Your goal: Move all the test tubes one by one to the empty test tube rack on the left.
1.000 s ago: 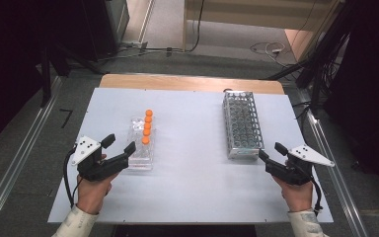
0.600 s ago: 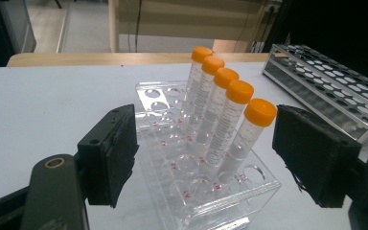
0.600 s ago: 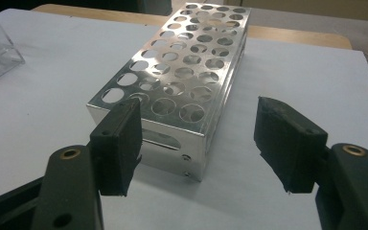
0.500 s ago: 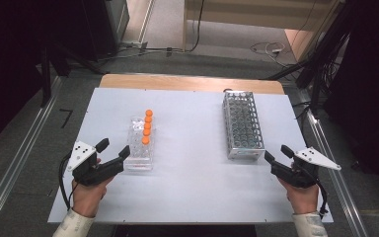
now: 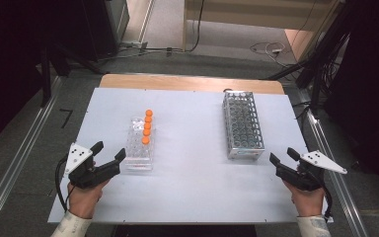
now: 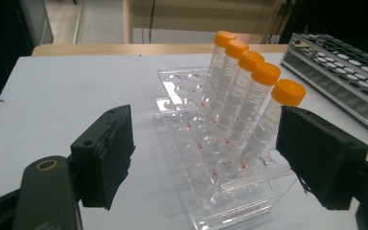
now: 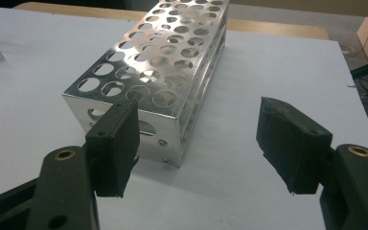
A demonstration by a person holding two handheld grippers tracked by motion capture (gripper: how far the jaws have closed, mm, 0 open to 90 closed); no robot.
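While both hands hang low at the near edge of the white table [image 5: 192, 197], their tools have just been opening a bit wider. The left gripper [image 5: 109, 156] has also slid back toward the person since a second ago, so it now sits just beside the near end of the clear plastic rack [image 5: 139, 160] and does not touch it. Its jaws stand well apart with nothing between them. The right gripper [image 5: 282, 159] has pulled back a little too. Its jaws are wide open and empty, and they point at the near corner of the shiny metal rack with round holes [image 5: 244, 129].

I think this means the job is only starting: no tube has been picked up yet, and the open jaws look ready for a first grab.

The five clear tubes with orange caps [image 6: 249, 103] stand in the clear rack, on the left half of the table. They make one row along the rack's right side. Each tube stands up straight, cap on top, so its long line runs up and down. The row itself, like both racks, runs from the near side of the table to the far side.
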